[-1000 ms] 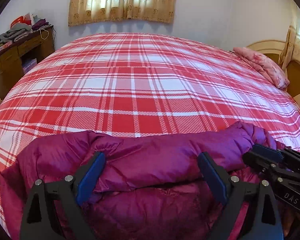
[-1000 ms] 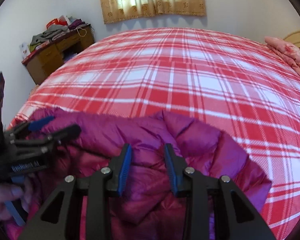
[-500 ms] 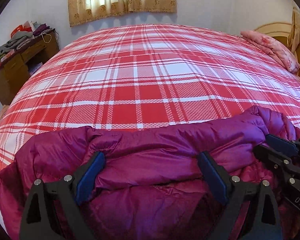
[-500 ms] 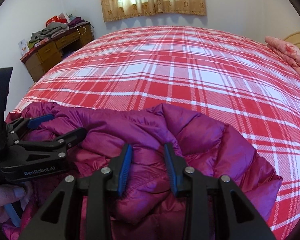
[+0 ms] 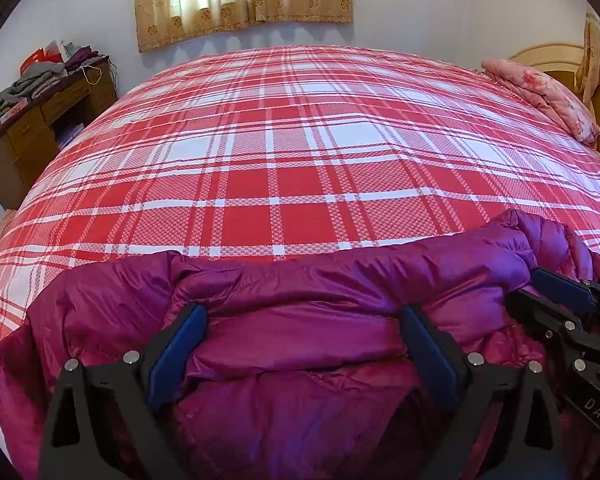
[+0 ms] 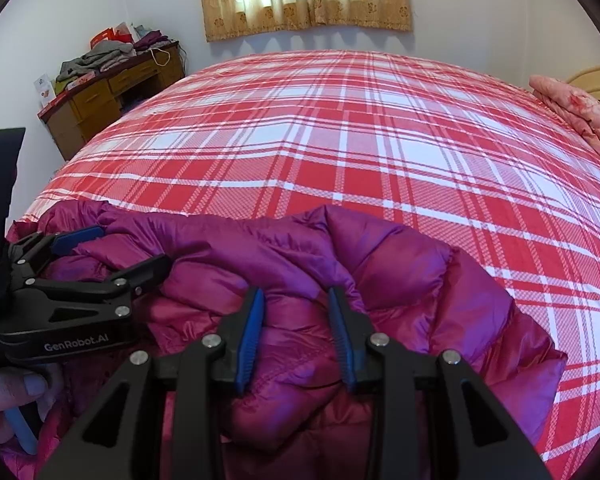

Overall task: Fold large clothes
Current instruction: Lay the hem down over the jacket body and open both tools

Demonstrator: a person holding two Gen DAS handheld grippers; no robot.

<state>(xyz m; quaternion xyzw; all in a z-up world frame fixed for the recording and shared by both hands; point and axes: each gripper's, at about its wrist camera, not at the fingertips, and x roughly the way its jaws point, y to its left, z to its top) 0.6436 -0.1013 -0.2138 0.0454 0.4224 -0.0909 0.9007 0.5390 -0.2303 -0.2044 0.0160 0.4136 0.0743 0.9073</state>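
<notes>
A puffy magenta down jacket (image 5: 300,288) lies bunched at the near edge of the bed, also filling the lower half of the right wrist view (image 6: 400,280). My left gripper (image 5: 304,312) has its jaws wide apart, pressed onto a thick rolled fold of the jacket. From the right wrist view, my left gripper (image 6: 134,246) sits at the jacket's left end with fabric bulging between its fingers. My right gripper (image 6: 295,294) is shut on a narrower pinch of the jacket near its collar end. That gripper (image 5: 524,288) shows at the right edge of the left wrist view.
A red and white plaid bedspread (image 5: 300,152) stretches away beyond the jacket. A pink pillow (image 5: 540,96) lies at the far right by the headboard. A wooden desk (image 6: 112,96) piled with clothes stands at the left wall. A hand (image 6: 8,396) holds the left gripper.
The left view has tilted a little, so the bed sits squarer in it. Both grippers keep the same hold on the jacket, which has barely shifted.
</notes>
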